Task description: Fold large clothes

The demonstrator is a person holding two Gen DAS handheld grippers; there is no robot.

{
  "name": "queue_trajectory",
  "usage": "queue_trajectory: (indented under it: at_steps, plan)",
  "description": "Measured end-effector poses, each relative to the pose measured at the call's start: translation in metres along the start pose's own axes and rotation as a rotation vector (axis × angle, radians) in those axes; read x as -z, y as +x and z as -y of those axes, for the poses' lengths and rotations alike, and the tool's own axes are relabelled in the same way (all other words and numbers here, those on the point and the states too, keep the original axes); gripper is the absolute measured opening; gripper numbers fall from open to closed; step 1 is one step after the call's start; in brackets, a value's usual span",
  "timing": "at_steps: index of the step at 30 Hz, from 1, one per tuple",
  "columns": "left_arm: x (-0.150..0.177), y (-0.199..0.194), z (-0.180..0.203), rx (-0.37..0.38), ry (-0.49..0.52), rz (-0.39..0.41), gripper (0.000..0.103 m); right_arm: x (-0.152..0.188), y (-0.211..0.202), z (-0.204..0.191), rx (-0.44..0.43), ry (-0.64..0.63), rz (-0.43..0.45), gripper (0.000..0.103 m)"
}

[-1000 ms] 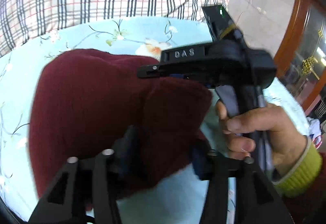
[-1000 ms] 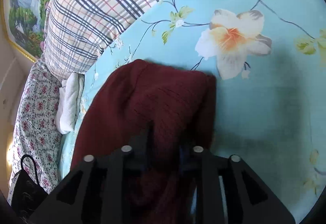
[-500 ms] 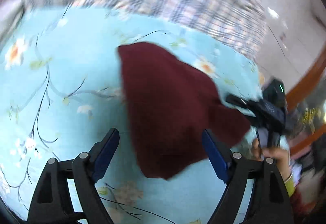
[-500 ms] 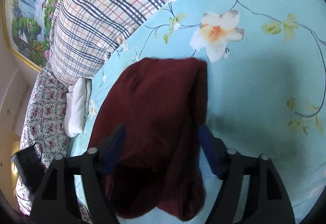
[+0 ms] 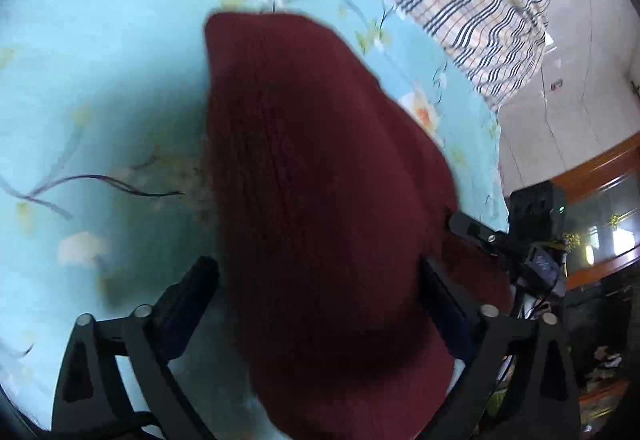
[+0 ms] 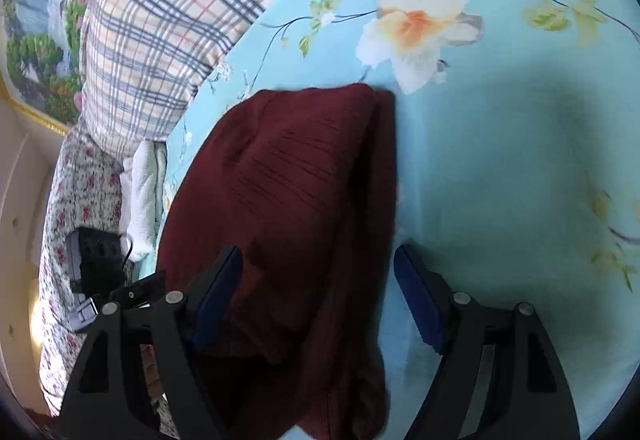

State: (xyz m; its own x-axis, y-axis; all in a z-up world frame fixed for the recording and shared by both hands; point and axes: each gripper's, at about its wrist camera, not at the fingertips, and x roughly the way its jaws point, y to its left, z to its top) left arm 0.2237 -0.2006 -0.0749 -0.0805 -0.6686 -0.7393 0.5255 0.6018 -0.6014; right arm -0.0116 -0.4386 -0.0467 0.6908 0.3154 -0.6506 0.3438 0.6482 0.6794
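A folded dark red knitted sweater [image 5: 320,180] lies flat on the light blue flowered bed sheet [image 5: 100,80]. My left gripper [image 5: 316,272] hovers over its near end; its jaws are opening and straddle the cloth, and the pads do not press on it. My right gripper [image 6: 318,252] stands open over the sweater [image 6: 304,180] from the other side, its right finger above bare sheet [image 6: 500,160]. Each gripper shows at the edge of the other's view: the right gripper [image 5: 480,236] and the left gripper [image 6: 120,292].
A plaid quilt [image 6: 180,0] lies bunched along the far side of the bed. A white towel [image 6: 144,192] and a pink-flowered cloth [image 6: 80,200] lie beyond the sweater. A wooden cabinet [image 5: 600,180] and tiled wall stand past the bed's edge.
Both grippers have let go of the sweater and opened wide. The left one swung round and down to the sweater's other side. The right one barely moved.
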Motion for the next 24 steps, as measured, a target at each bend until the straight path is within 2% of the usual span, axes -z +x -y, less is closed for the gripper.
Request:
queue_trajectory:
  at_steps: [1, 3, 4, 5, 7, 9, 10, 11, 12, 15, 18, 24]
  plan:
    - [-0.001, 0.011, -0.005, 0.017, -0.016, -0.015, 0.100, -0.003, 0.004, -0.001, -0.001, -0.010, -0.012, 0.078]
    - [-0.003, 0.018, -0.002, 0.013, 0.016, 0.014, 0.097, -0.007, 0.011, 0.001, -0.004, 0.000, -0.029, 0.078]
    - [-0.007, 0.024, 0.005, -0.007, 0.049, 0.022, 0.093, -0.010, 0.014, 0.001, -0.009, 0.006, -0.032, 0.078]
    - [-0.008, 0.026, 0.010, -0.007, 0.068, 0.021, 0.083, -0.011, 0.016, 0.001, -0.011, 0.006, -0.035, 0.078]
    - [-0.009, 0.031, 0.016, -0.024, 0.087, 0.026, 0.076, -0.012, 0.024, -0.005, 0.011, -0.025, -0.063, 0.076]
    - [-0.008, 0.028, 0.021, -0.043, 0.110, 0.043, 0.065, -0.009, 0.030, -0.014, 0.053, -0.067, -0.083, 0.057]
    - [-0.006, 0.024, 0.023, -0.045, 0.117, 0.054, 0.063, -0.008, 0.032, -0.015, 0.048, -0.064, -0.093, 0.042]
    - [-0.004, 0.020, 0.024, -0.041, 0.124, 0.063, 0.058, -0.005, 0.034, -0.013, -0.003, -0.027, -0.103, 0.039]
    - [-0.002, 0.015, 0.027, -0.037, 0.129, 0.068, 0.056, -0.002, 0.032, -0.014, -0.016, -0.019, -0.093, 0.038]
    - [0.010, -0.009, 0.036, -0.041, 0.165, 0.082, 0.054, 0.011, 0.020, -0.028, -0.063, -0.010, -0.043, 0.035]
    - [0.027, -0.049, 0.037, -0.064, 0.203, 0.098, 0.054, 0.028, 0.009, -0.054, -0.111, -0.030, -0.013, 0.034]
    - [0.058, -0.119, 0.013, -0.170, 0.231, 0.070, 0.056, 0.075, 0.028, -0.103, -0.261, -0.066, -0.047, 0.034]
